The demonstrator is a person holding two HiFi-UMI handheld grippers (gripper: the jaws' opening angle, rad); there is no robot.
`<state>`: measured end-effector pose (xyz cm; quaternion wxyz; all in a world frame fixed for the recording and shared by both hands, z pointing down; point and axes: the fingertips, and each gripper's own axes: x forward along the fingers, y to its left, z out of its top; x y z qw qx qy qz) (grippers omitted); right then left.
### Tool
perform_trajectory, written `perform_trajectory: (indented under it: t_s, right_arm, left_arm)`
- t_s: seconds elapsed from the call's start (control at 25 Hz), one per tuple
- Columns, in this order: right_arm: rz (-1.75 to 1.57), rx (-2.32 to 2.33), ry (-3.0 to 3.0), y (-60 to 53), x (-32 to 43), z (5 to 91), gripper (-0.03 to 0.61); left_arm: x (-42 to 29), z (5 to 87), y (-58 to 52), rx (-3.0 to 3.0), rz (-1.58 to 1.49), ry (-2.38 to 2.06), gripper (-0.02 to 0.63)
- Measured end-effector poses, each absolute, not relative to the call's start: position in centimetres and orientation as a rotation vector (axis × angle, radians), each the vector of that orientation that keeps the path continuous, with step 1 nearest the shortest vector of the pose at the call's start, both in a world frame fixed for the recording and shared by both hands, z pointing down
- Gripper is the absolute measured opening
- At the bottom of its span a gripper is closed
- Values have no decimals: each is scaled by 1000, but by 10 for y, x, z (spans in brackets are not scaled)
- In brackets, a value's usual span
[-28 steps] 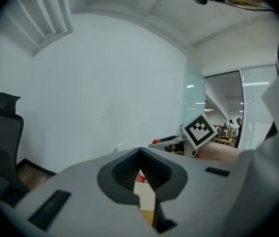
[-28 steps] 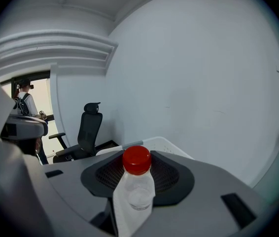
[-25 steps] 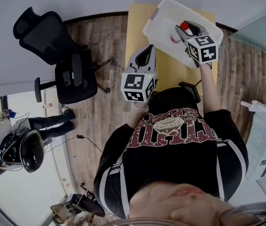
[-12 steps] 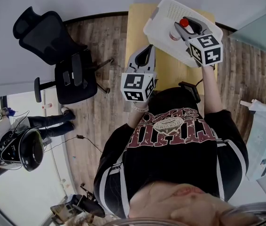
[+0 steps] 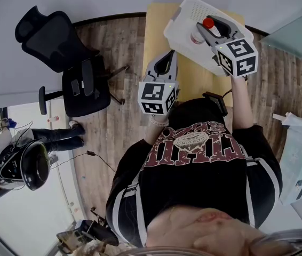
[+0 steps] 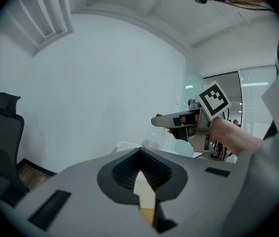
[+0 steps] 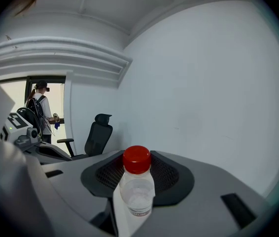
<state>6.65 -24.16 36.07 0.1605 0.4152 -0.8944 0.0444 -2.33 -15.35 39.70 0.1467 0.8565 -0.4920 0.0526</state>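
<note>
Right gripper (image 5: 203,30) has the bottle (image 7: 137,186), jaws pinched on its body just under the shoulder, one from each side. It's a small clear plastic bottle, upright, with a glossy red screw cap (image 7: 137,159) and see-through walls (nothing I can make out inside). The bottle sits over the white basket (image 5: 185,9), a perforated plastic tub at the far right corner of the table (image 5: 153,36). From the left gripper view the bottle's clear base shows close above the basket's rim; whether it touches anything there, I can't tell.

Out from there, the table is a pale wooden top, bare along its left edge, pushed up to a plain white wall. The left gripper (image 5: 164,64) hangs over the table's near left corner, well apart from the basket. Its jaws are parted by a slim gap, with nothing between them and the tabletop showing through.

Round the table there's a brown wood-plank floor and a black office chair (image 5: 60,52) off to the left, near the wall. A glass partition (image 5: 295,33) stands on the right. A second person (image 5: 23,159) stands farther off at the left, by a bright opening.
</note>
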Motion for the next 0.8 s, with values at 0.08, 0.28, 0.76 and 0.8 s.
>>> perform_trajectory:
  t_s: [0.08, 0.28, 0.76, 0.8]
  right_arm:
    - [121, 1176, -2567, -238, 67, 355, 170]
    - [98, 1151, -2601, -231, 63, 343, 170]
    - [42, 1089, -2673, -216, 49, 316, 170]
    - [37, 1081, -2678, -215, 48, 315, 170]
  left_arm:
    - [-22, 396, -152, 2465, 152, -1418, 48]
    - [-23, 396, -151, 2460, 149, -1432, 48]
    - [-28, 395, -143, 2438, 139, -1473, 48]
    - [-29, 396, -142, 2434, 138, -1479, 48]
